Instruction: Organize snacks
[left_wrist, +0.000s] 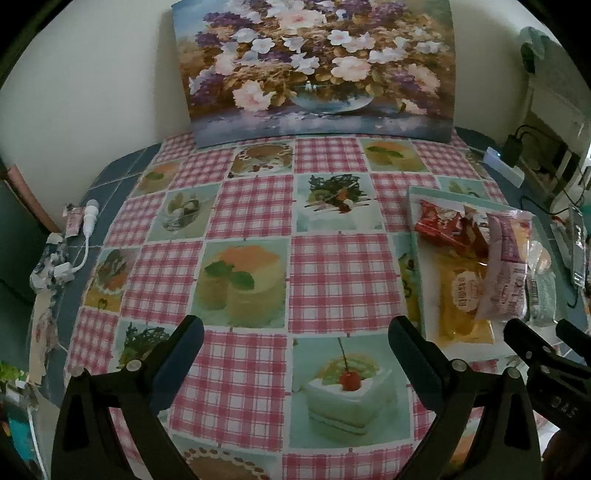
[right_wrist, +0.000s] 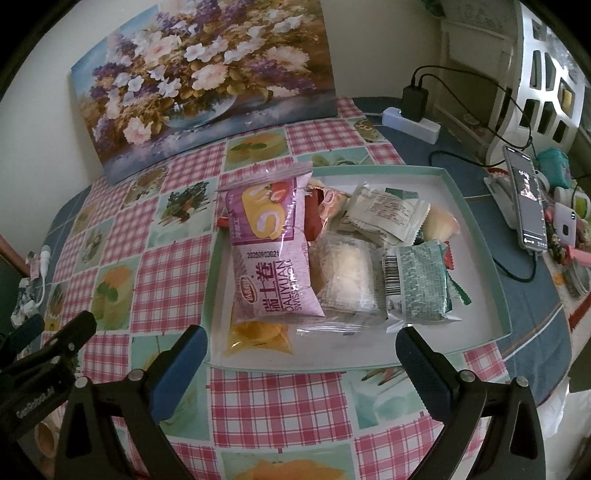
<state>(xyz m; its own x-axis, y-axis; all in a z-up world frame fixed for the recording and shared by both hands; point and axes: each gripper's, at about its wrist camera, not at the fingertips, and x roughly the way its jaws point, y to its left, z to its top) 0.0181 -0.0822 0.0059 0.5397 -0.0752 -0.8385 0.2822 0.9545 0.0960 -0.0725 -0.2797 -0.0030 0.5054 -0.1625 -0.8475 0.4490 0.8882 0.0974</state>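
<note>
- Pink-checked tablecloth (right_wrist: 280, 402) carries our mint-rimmed tray (right_wrist: 476, 221), heaped with snacks.
- A purple Swiss roll packet (right_wrist: 269, 251) lies atop the pile, over a yellow chip bag (right_wrist: 258, 338).
- Our right gripper (right_wrist: 301, 352) hovers spread and empty before the tray.
- Our left gripper (left_wrist: 295, 341) gapes empty over bare cloth.

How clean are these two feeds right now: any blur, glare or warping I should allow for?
Left wrist view: dim and bluish, the teal-rimmed white tray soft at the right edge, the flower painting bowed by the fisheye. Right wrist view: sharper, print on the purple Swiss roll packet readable, mild sheen on the clear plastic wrapper, black corner vignetting.
</note>
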